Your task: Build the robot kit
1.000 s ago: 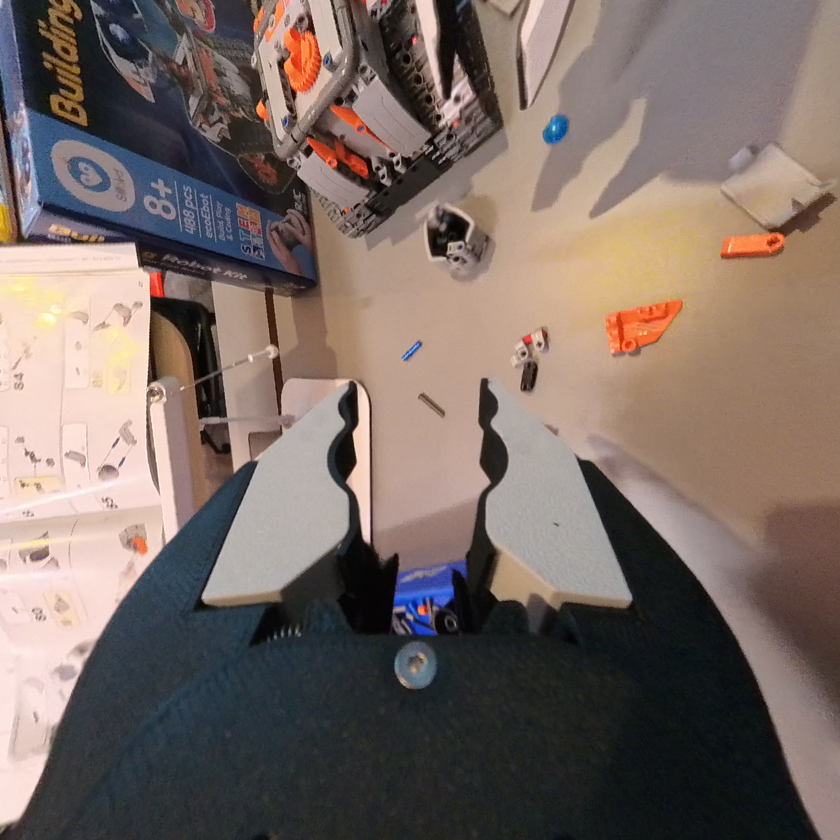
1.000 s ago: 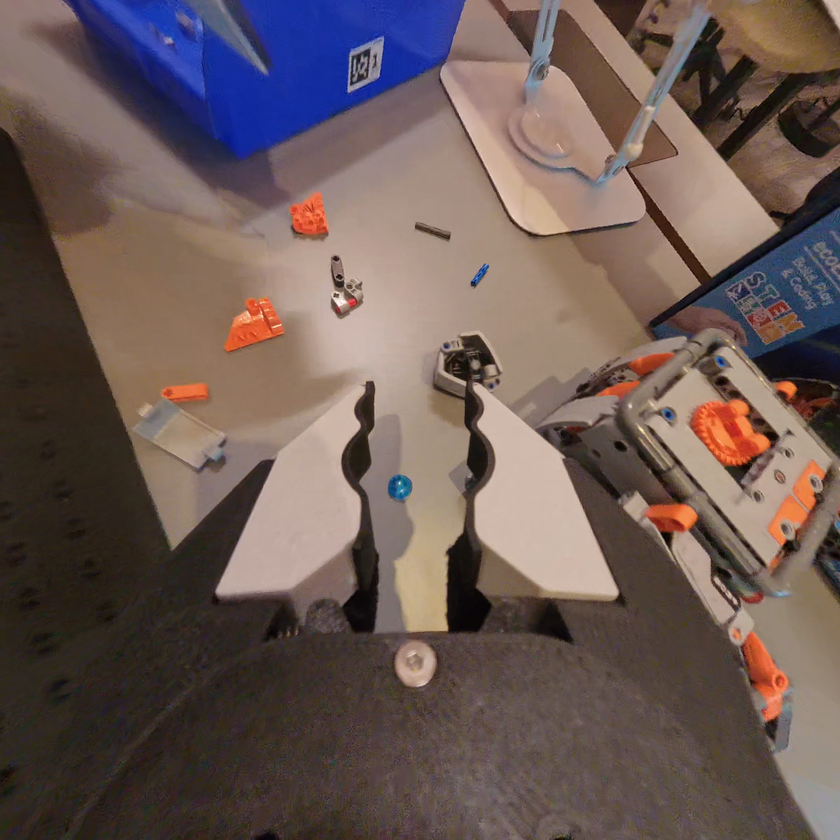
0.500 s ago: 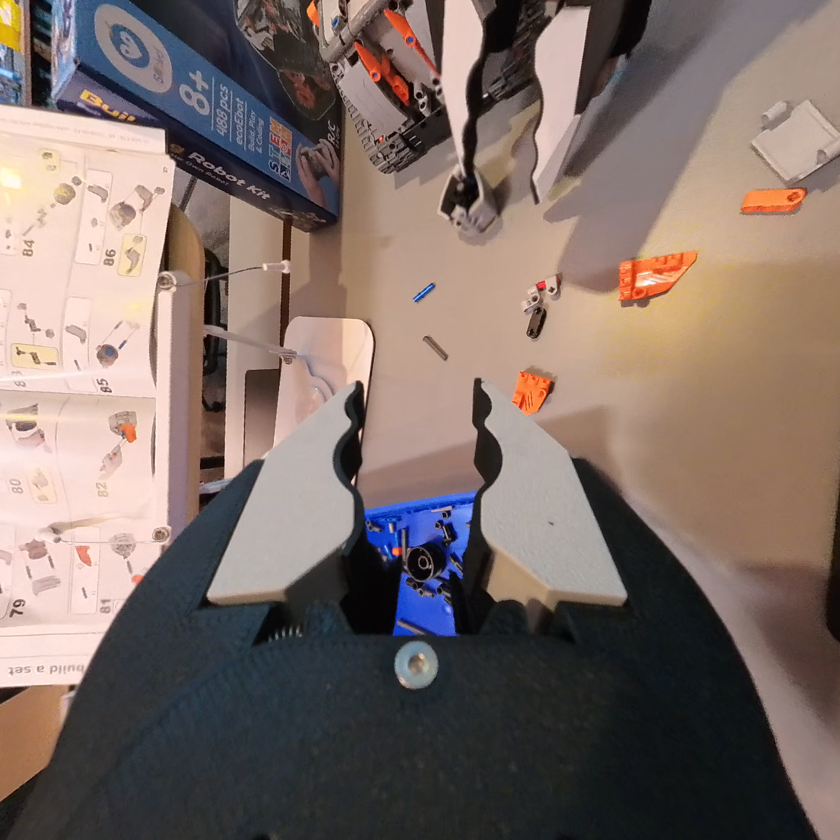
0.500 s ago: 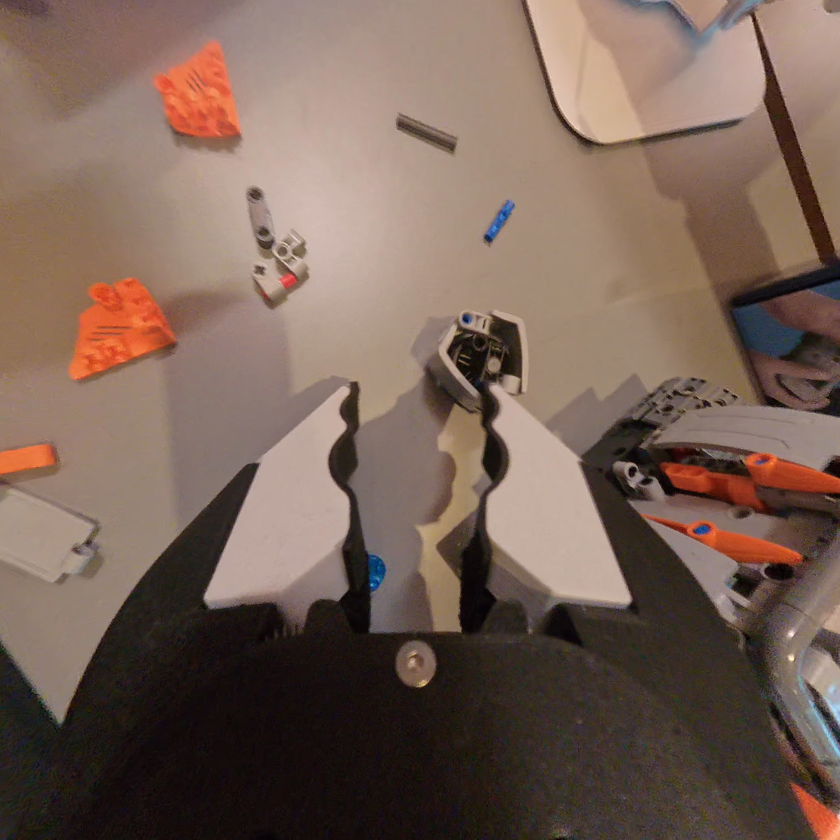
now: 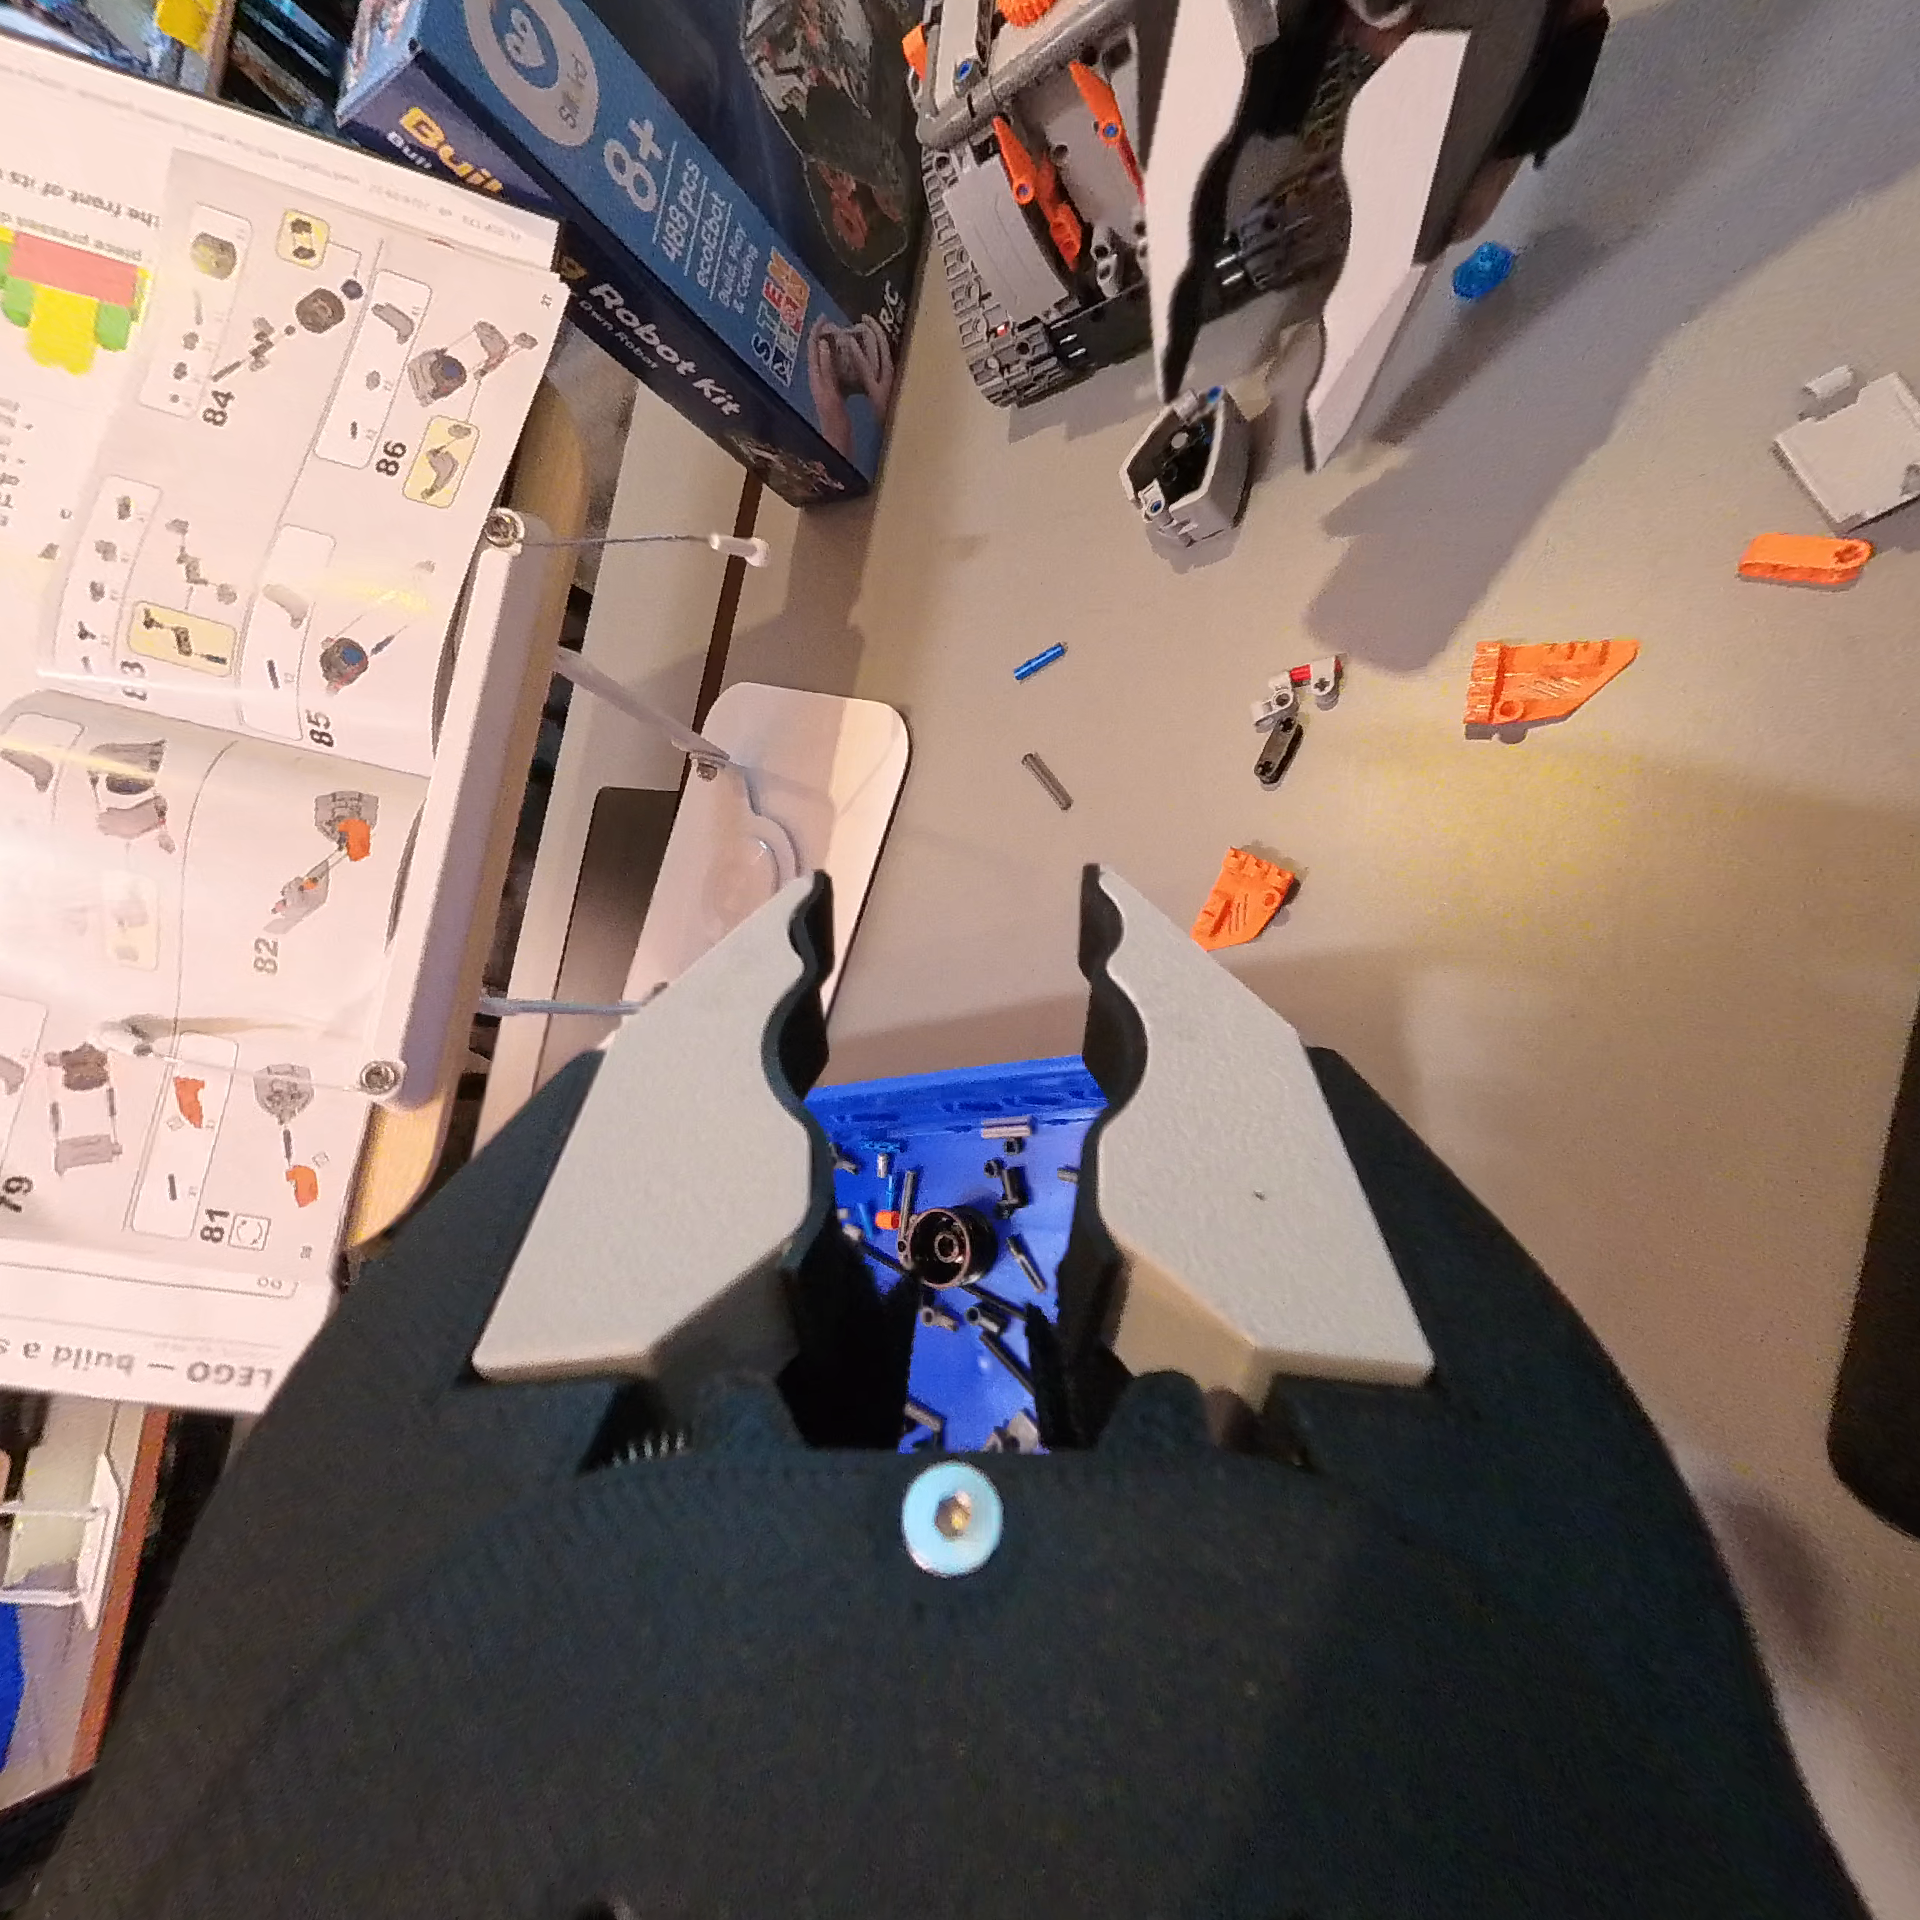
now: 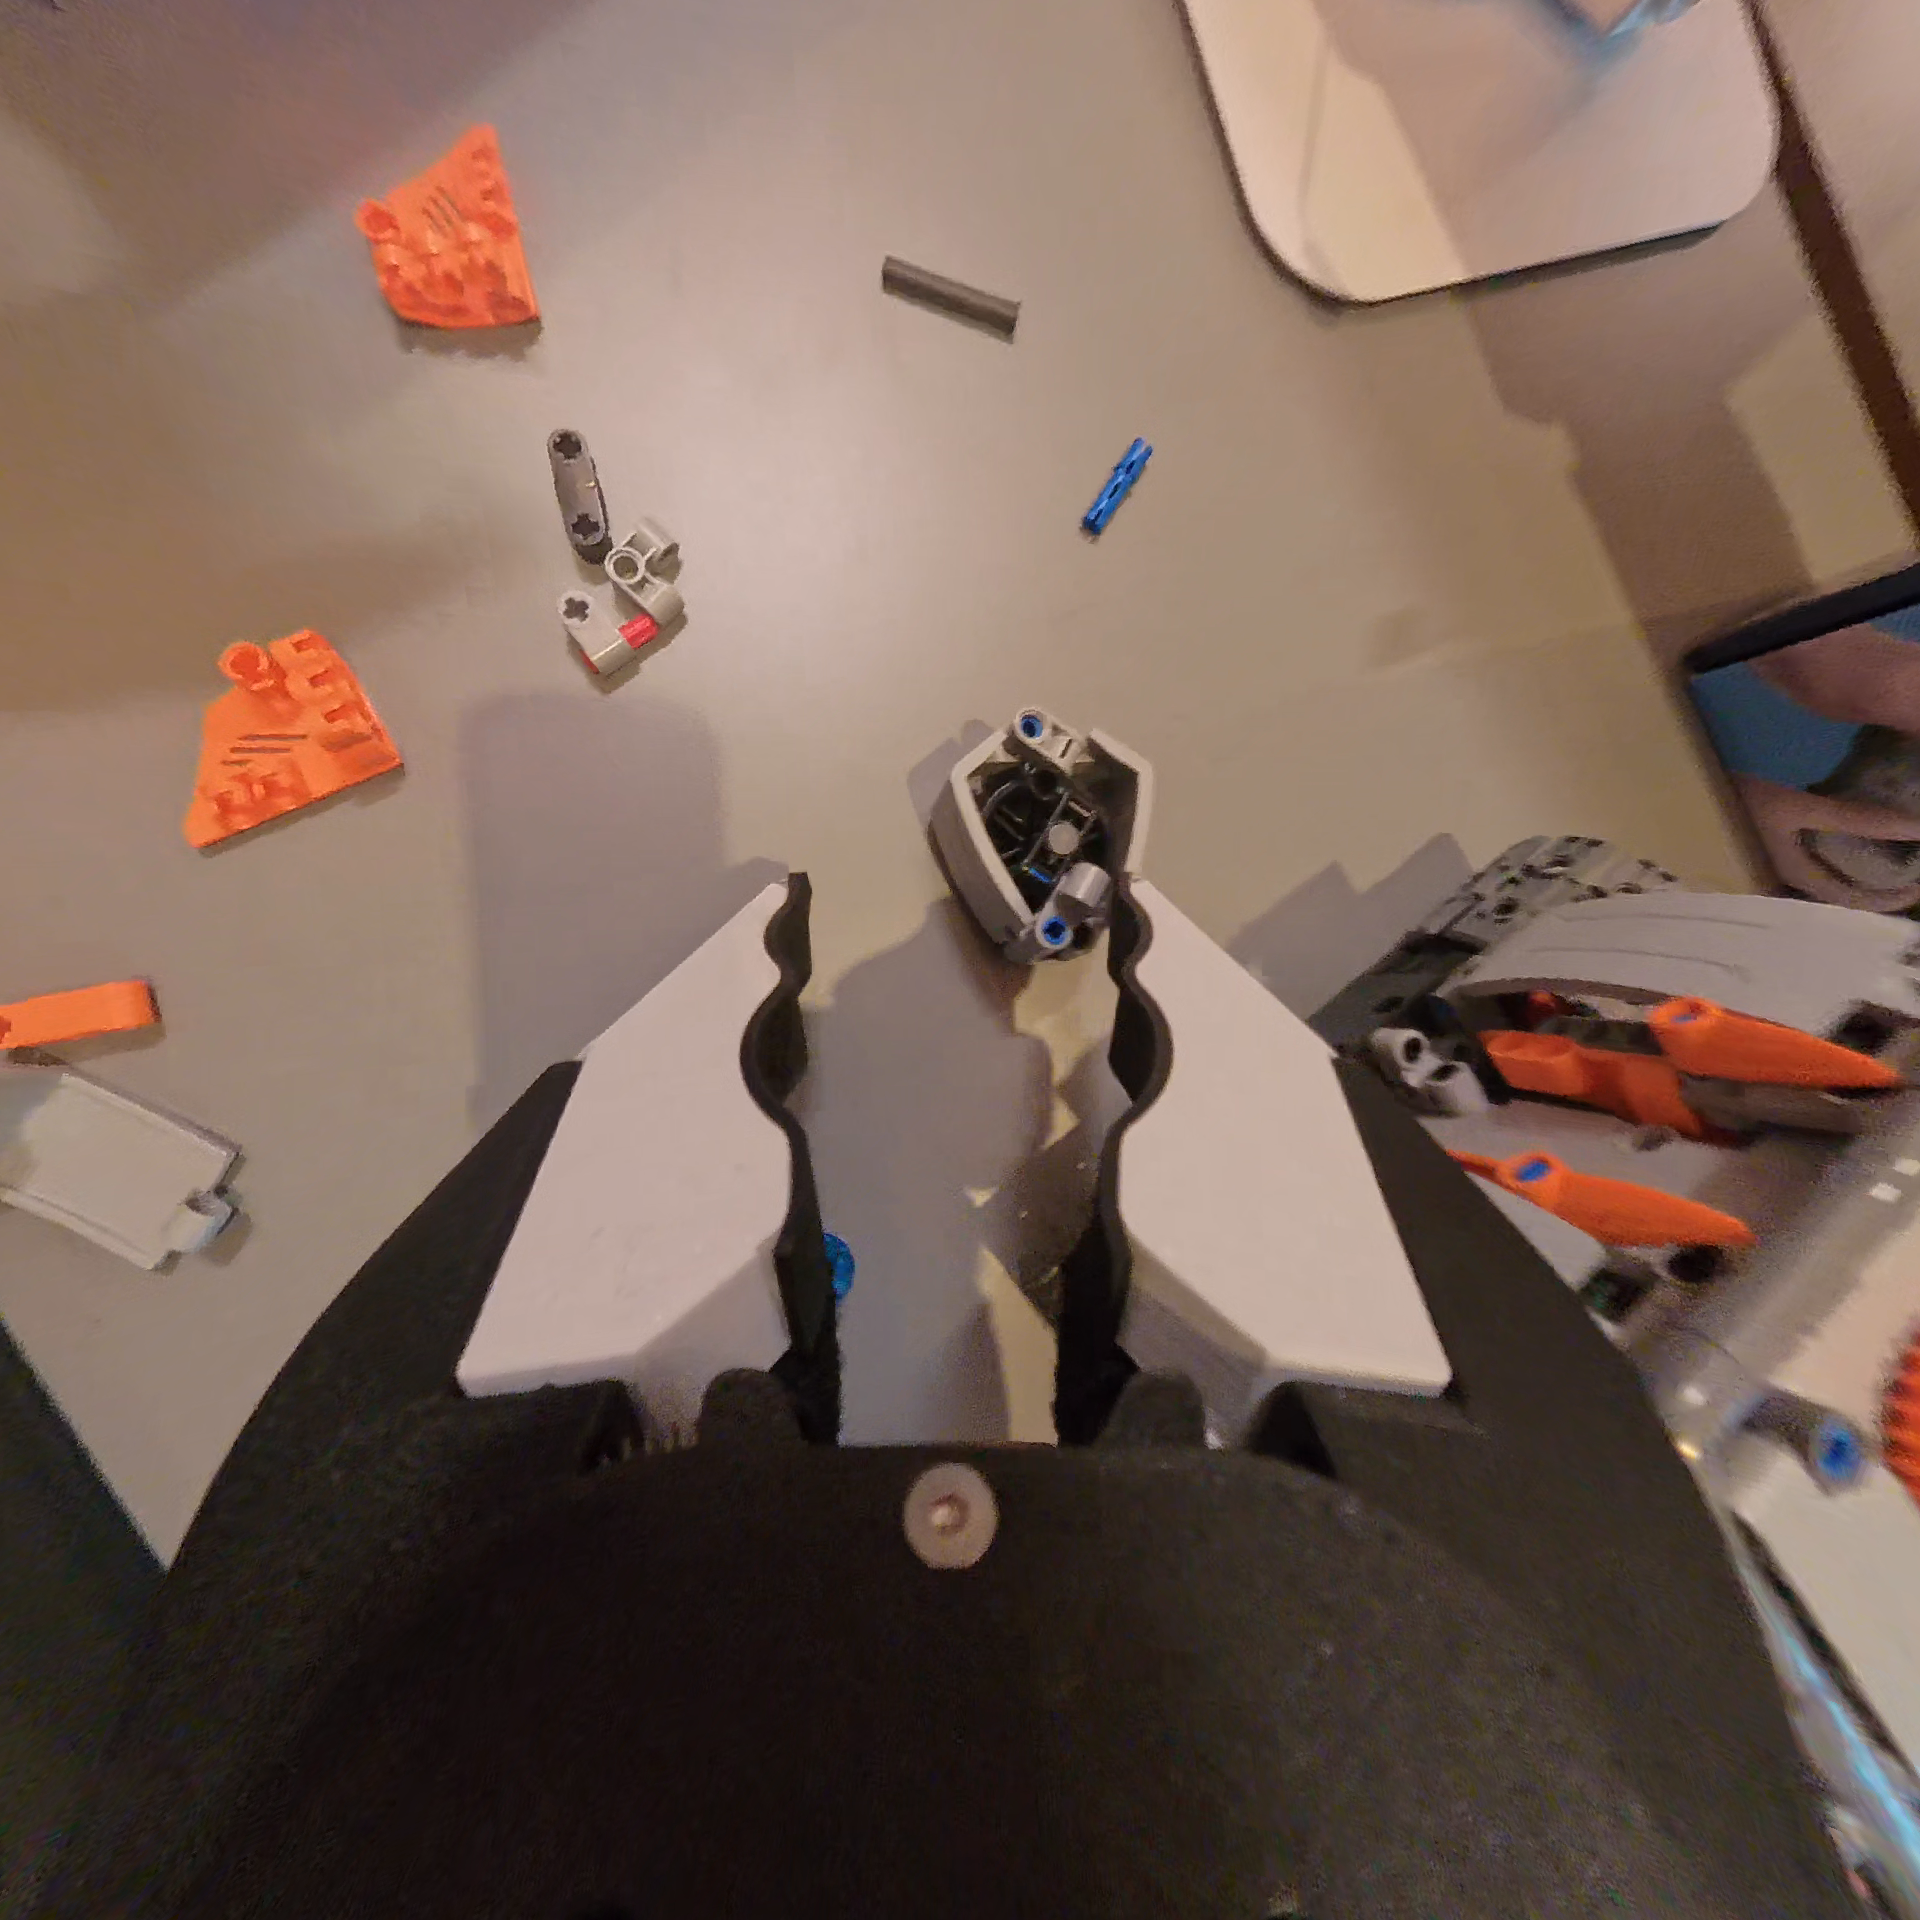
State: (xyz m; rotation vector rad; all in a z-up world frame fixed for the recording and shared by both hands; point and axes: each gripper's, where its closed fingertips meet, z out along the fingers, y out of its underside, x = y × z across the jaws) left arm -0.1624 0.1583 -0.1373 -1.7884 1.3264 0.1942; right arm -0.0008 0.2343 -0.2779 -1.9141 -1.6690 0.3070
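Grey tabletop (image 6: pixel 1351 582) strewn with loose plastic building parts beside a half-built grey-and-orange tracked model (image 5: pixel 1039 208). Right gripper (image 6: pixel 956 914): jaws apart, empty, its right fingertip just beside the small grey curved sub-assembly with blue pins (image 6: pixel 1039 831), apparently lined up on it. Left gripper (image 5: pixel 956 894): also spread, empty, hanging above the blue parts tray (image 5: pixel 956 1101) holding a black wheel (image 5: pixel 943 1245).

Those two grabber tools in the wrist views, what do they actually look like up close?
Both look alike. The left gripper has a dark, rough-textured body, rounded like a shell, with one silver screw in the middle. Two pale grey wedge-shaped fingers jut forward, their inner edges lined with wavy black padding. The right gripper matches, its body blacker. No cables, markings or sleeves show.
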